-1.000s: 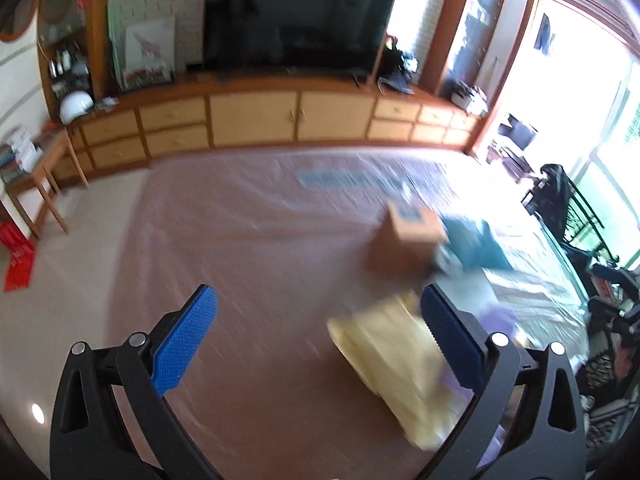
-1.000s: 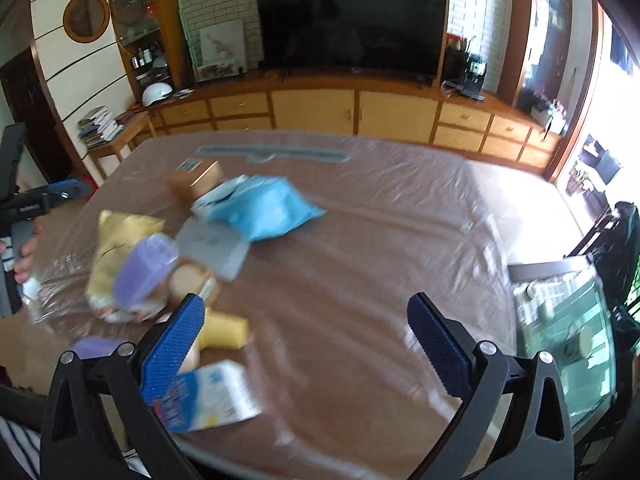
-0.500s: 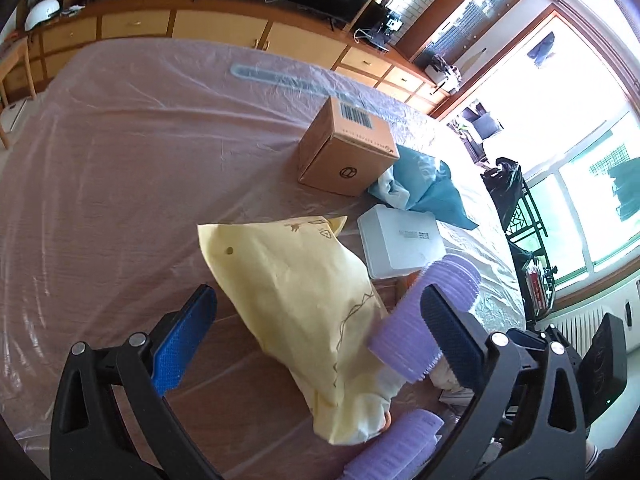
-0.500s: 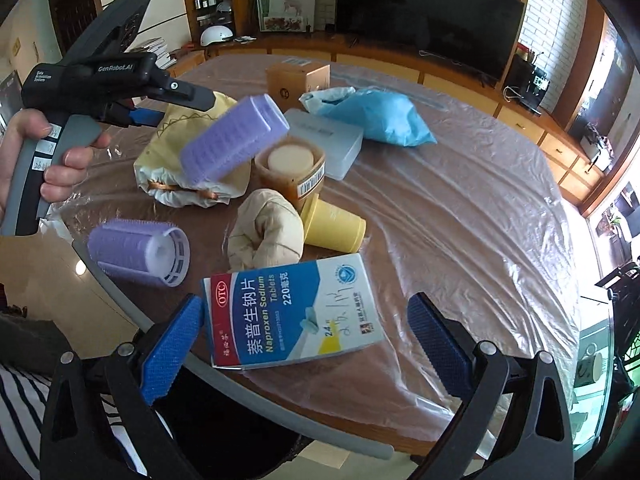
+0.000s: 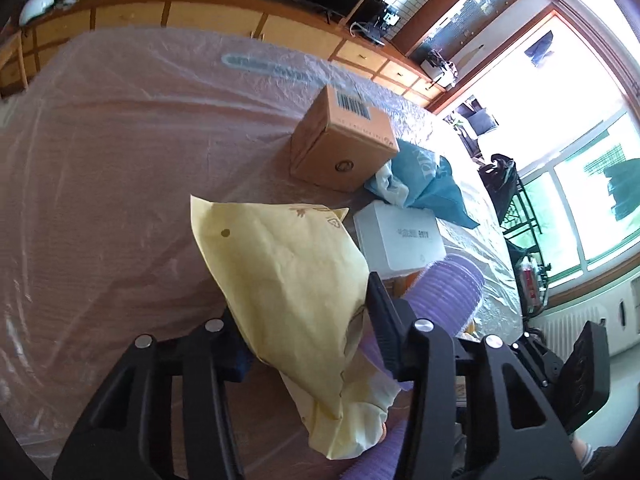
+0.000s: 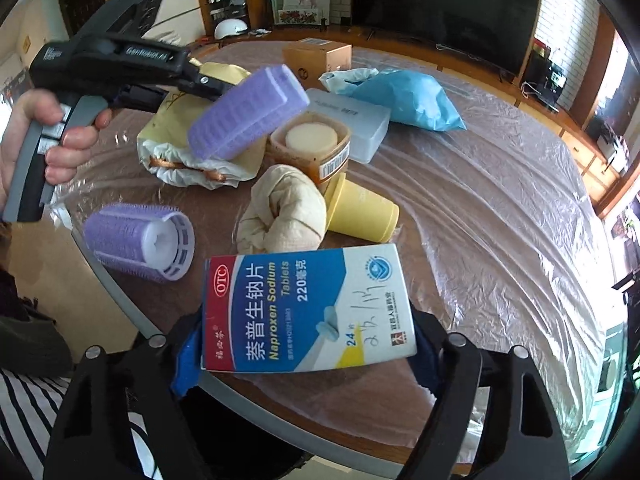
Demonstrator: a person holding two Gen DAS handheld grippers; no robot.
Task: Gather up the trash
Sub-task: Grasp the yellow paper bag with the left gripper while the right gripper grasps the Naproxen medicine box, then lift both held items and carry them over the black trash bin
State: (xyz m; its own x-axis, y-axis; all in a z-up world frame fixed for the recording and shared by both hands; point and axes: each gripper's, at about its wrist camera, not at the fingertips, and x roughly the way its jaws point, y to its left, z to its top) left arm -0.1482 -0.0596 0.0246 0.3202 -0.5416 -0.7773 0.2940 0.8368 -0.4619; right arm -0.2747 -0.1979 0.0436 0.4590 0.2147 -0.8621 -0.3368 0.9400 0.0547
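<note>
Left claw [image 5: 308, 344] clamping yellow paper bag [image 5: 288, 280], right claw [image 6: 308, 344] clamping tablet box [image 6: 308, 308]

Your left wrist camera sat low and close over the yellow paper bag [image 5: 288, 280], facing across the table toward the window. Your right one looked from the table's near edge toward the TV. Both caught the cardboard box [image 5: 344, 140] [image 6: 318, 58].

You see a pale yellow paper bag [image 5: 288, 280] with a small dark dot; the two hair rollers [image 6: 244, 114] are lilac with a ribbed texture; the medicine box [image 6: 304, 312] is blue, white and red with yellow print; the cardboard box [image 5: 344, 144] is brown with a black barcode; your sleeve [image 6: 24, 408] has black and white stripes.
</note>
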